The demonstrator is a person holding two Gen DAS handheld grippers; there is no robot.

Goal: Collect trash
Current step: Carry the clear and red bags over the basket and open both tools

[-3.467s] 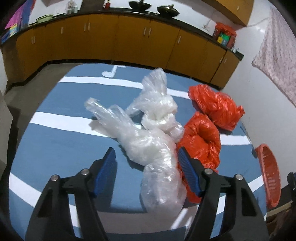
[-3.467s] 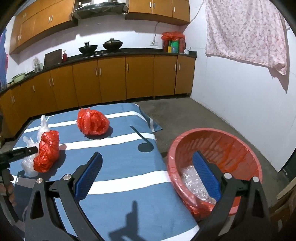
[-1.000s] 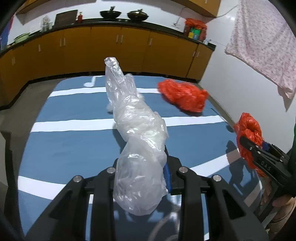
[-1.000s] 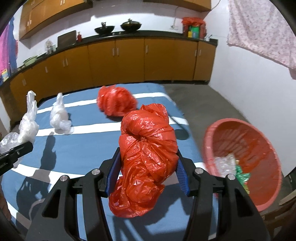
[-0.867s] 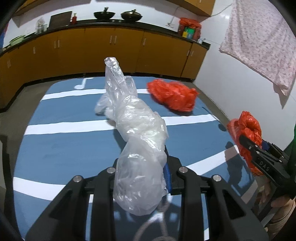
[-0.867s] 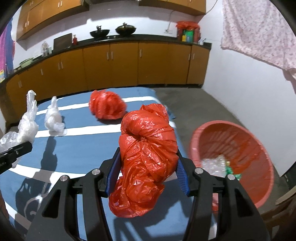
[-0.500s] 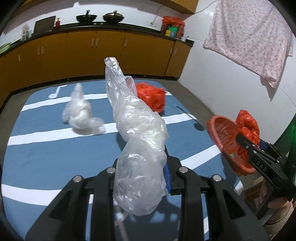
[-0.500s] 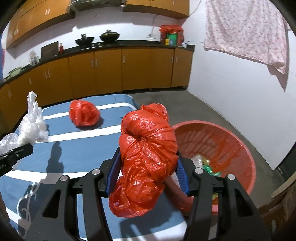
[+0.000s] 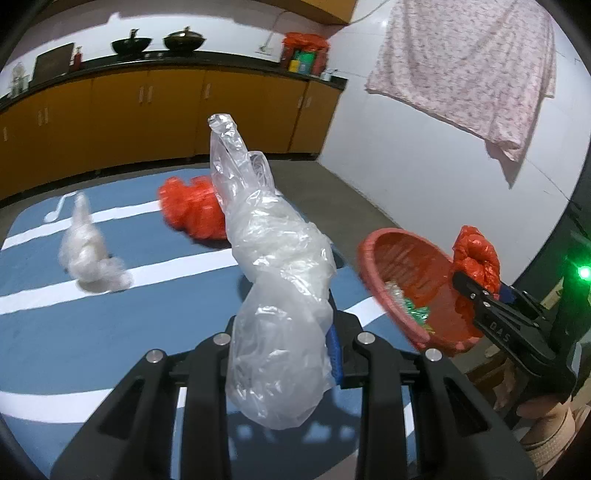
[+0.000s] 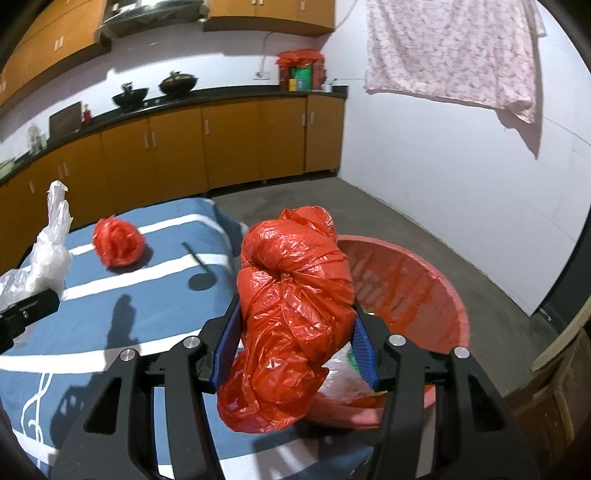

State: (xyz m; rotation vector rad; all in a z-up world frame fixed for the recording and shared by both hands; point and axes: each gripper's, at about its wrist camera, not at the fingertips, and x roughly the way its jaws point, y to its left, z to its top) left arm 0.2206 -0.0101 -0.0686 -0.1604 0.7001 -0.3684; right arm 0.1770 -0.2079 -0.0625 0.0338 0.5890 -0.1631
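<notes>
Left hand-held gripper [image 9: 284,332]: pinching clear plastic bag [image 9: 280,280]. Right hand-held gripper [image 10: 295,347]: pinching red plastic bag [image 10: 295,306]; red basket [image 10: 417,273] just beyond it.

Home kitchen. Orange-brown base cabinets [image 10: 229,140] under a dark counter [image 10: 236,94] across the upper frame; two woks [image 10: 177,83] on it; wall cabinets [image 10: 269,13] and range hood [image 10: 147,13] above; floral cloth [image 10: 450,51] hanging on the white wall, upper right; bare concrete floor [image 10: 369,206].
</notes>
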